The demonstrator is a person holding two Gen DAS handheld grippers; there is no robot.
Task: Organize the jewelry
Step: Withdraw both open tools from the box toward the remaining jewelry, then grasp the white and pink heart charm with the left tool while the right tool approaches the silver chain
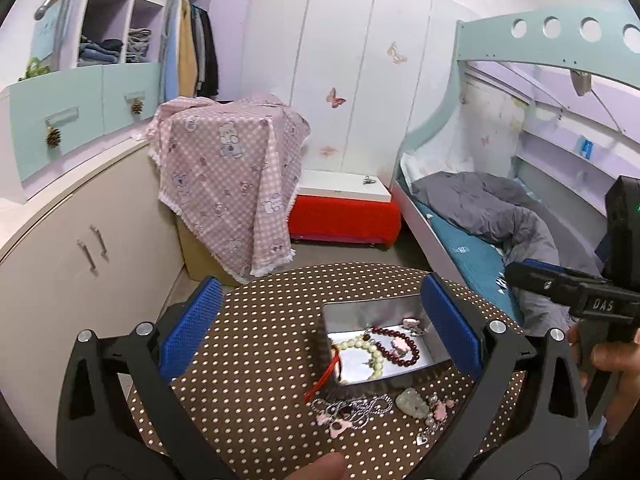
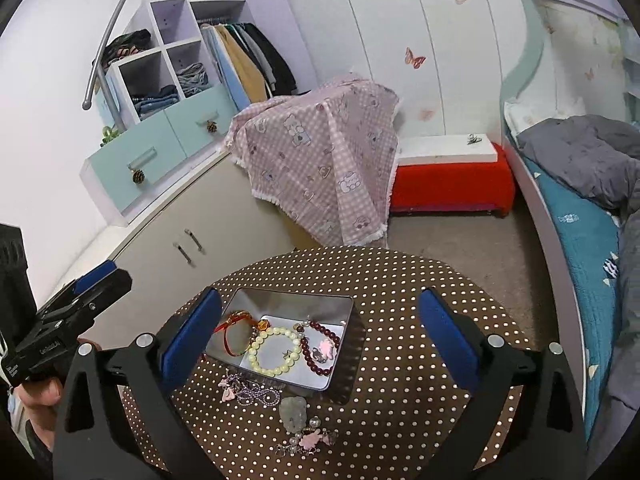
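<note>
Inside metal tin: beaded bracelets

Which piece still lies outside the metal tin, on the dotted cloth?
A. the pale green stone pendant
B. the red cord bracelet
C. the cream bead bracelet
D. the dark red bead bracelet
A: the pale green stone pendant rests on the dotted cloth in front of the metal tin, which holds the other three.

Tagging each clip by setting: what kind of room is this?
Most likely a child's bedroom: a teal-framed bunk bed with a grey duvet, an open wardrobe of hanging clothes, and pink butterfly wall stickers.
</note>
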